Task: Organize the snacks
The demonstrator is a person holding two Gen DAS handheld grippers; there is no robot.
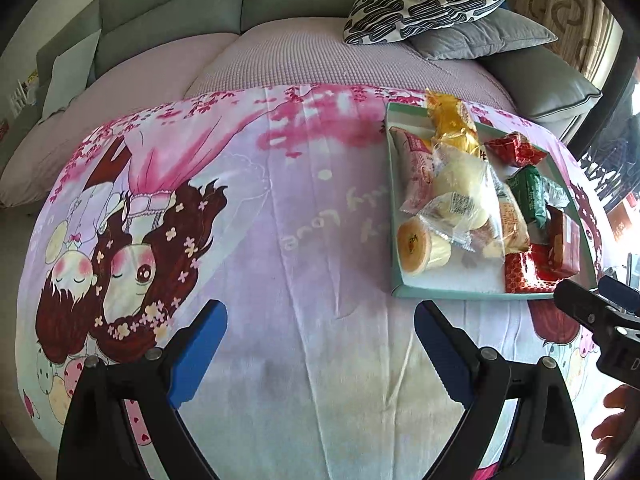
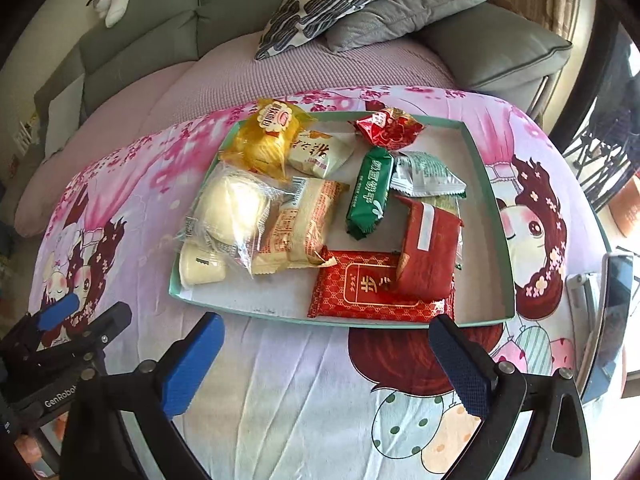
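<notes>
Covering the table, a pink cartoon cloth [image 1: 304, 208]; grey sofa [image 1: 168, 12] behind

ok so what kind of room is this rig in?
Most likely a home living room: a grey-green sofa with throw pillows, and a low table under a cartoon-print cloth holding a tray of snacks.

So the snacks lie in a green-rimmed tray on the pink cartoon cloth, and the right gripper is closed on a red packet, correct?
Not quite. The right gripper is open and holds nothing; the right wrist view shows its jaws apart, short of the tray.
</notes>
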